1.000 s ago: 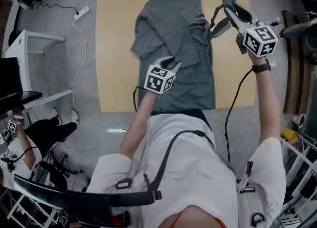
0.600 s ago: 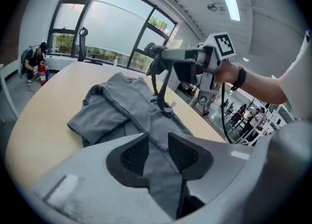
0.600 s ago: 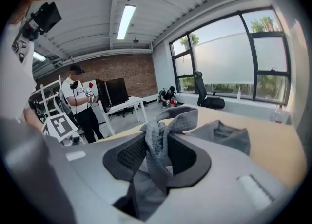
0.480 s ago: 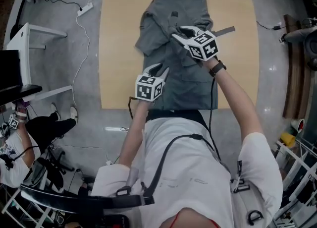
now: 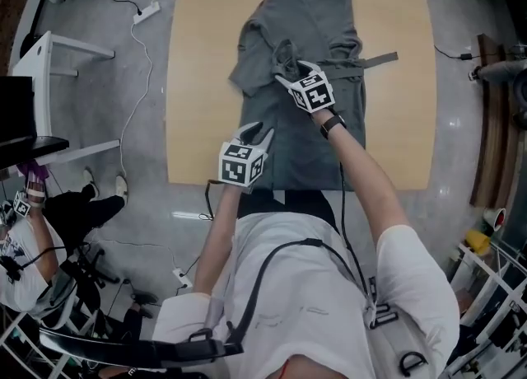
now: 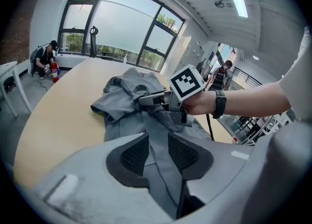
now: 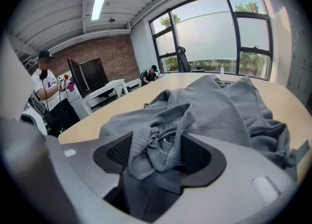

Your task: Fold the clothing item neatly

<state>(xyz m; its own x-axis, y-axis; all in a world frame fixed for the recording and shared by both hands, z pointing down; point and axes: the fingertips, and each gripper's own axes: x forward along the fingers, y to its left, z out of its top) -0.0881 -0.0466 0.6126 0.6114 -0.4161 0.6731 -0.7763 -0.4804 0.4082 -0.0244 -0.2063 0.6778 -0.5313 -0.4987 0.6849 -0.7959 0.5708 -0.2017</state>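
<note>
- The grey garment point(image 5: 317, 48) lies on the table point(image 5: 198, 81) with its long axis running straight away from you, collar far and hem at the near edge.
- Your right gripper point(image 5: 286, 66) is nearer its middle. Its jaws have just been opening and now stand spread, with a bunched sleeve end point(image 7: 161, 140) loose between them.
- Your left gripper point(image 5: 257, 132) hovers by the near hem, jaws partly apart (cloth shows through the gap, nothing pinched as far as I can judge).
</note>
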